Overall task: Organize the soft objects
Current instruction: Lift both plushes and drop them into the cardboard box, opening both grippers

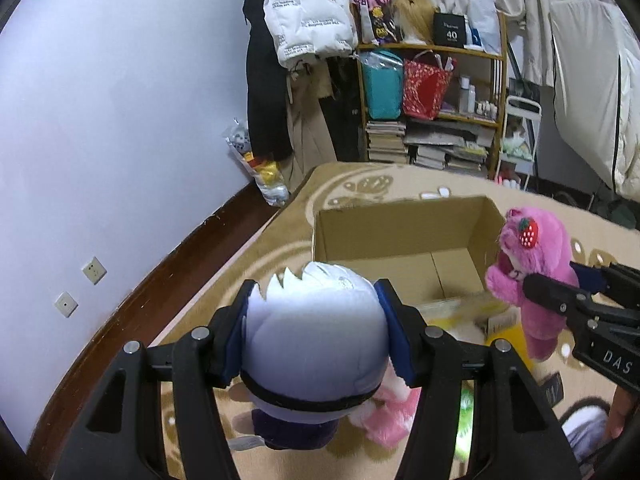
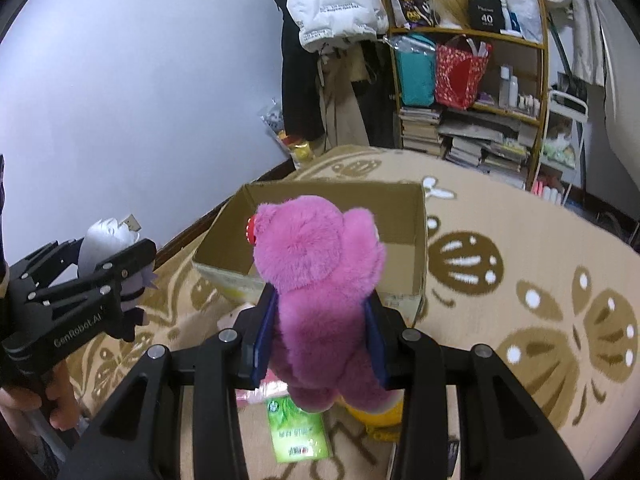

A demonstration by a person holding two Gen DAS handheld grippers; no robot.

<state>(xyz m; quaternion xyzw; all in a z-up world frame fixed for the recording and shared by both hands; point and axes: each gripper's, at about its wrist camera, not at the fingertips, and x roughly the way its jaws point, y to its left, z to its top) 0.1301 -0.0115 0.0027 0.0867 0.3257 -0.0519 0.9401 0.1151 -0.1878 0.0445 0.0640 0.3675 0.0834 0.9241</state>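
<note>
My left gripper is shut on a white-haired plush doll with a dark body, held above the rug just short of an open cardboard box. My right gripper is shut on a pink plush bear with a strawberry on its head, held over the box's near edge. In the left wrist view the bear hangs at the box's right side in the right gripper. In the right wrist view the left gripper with the doll is at the left.
A pink plush, a yellow item and a green packet lie on the patterned rug below the grippers. A crowded bookshelf, hanging coats and a plastic bag stand beyond the box. The wall is left.
</note>
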